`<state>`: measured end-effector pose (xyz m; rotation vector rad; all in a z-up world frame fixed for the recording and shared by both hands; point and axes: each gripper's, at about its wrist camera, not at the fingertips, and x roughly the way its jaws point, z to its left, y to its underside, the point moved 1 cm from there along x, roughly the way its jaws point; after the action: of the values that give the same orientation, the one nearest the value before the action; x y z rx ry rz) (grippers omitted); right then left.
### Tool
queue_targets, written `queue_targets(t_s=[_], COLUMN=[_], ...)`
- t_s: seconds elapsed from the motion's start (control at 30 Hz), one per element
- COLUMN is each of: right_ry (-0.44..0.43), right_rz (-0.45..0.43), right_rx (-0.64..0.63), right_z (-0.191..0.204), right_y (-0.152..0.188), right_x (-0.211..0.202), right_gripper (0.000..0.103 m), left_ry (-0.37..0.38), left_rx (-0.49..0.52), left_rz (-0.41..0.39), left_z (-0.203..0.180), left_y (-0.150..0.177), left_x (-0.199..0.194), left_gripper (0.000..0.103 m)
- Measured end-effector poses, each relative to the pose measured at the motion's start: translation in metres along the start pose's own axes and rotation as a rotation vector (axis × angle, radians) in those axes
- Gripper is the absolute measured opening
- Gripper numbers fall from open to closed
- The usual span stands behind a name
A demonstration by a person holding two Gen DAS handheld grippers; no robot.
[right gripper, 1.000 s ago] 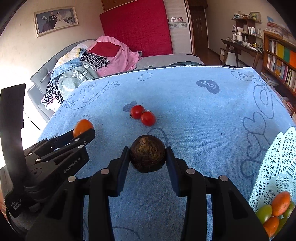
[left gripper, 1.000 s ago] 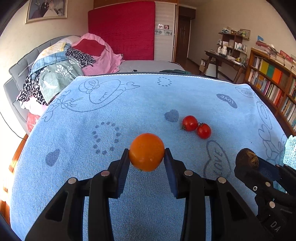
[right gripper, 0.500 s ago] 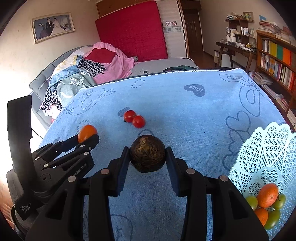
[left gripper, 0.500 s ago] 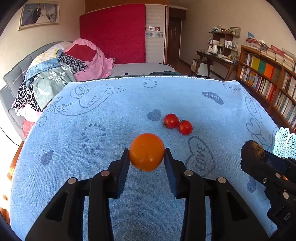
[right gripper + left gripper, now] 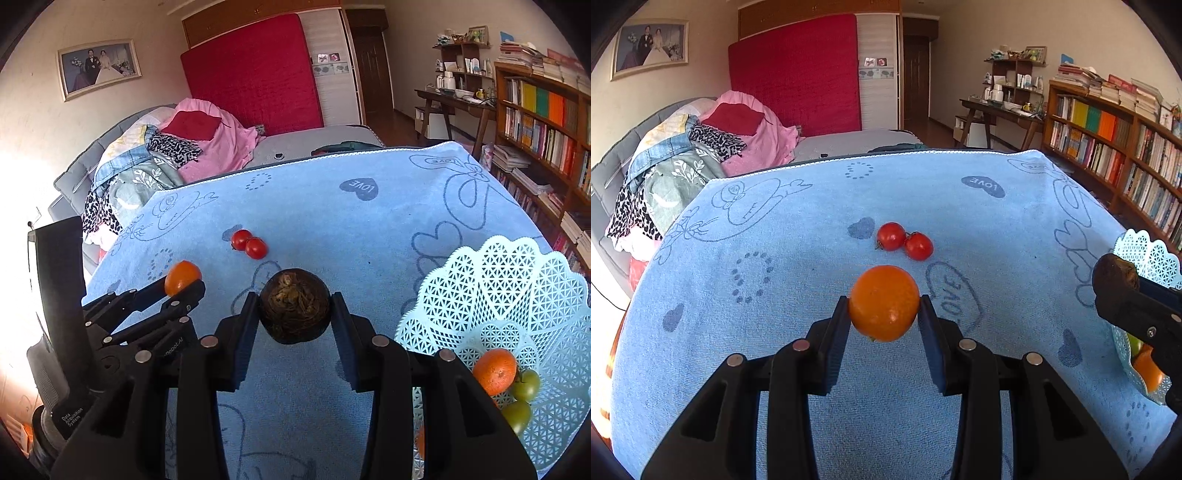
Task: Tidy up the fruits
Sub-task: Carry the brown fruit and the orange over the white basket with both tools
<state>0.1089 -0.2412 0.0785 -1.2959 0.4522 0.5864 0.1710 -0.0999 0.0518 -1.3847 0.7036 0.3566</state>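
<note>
- While gripping an orange fruit [image 5: 884, 302] between both pads, left gripper [image 5: 884, 314] raised over the blue towel [image 5: 798, 229], toward its near edge.
- Right gripper [image 5: 294, 314] clamped on a dark brown round fruit [image 5: 294, 311], just left of the white lattice basket [image 5: 517, 280].
- Basket at the towel's right edge, holding an orange [image 5: 495, 371] and green fruits [image 5: 526, 384].
- Two red tomatoes [image 5: 905, 242] touching, mid-towel.
</note>
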Motion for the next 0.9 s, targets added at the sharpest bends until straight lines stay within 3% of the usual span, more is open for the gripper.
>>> queue_targets(t_s=[0.43,0.9], right_ry=[0.094,0.196], right_rz=[-0.070,-0.082], right_rx=[0.088,0.215], right_z=[-0.064,-0.148], right_y=[0.012,0.030], right_x=[-0.061,-0.088], right_gripper=[0.041,0.041], left_ry=[0.043,0.111], left_rx=[0.034,0.079], left_rz=[-0.013,-0.031], left_z=[-0.027,-0.079], left_y=[0.004,-0.002], left_x=[-0.027,-0.053], left_gripper=[0.038,0.038])
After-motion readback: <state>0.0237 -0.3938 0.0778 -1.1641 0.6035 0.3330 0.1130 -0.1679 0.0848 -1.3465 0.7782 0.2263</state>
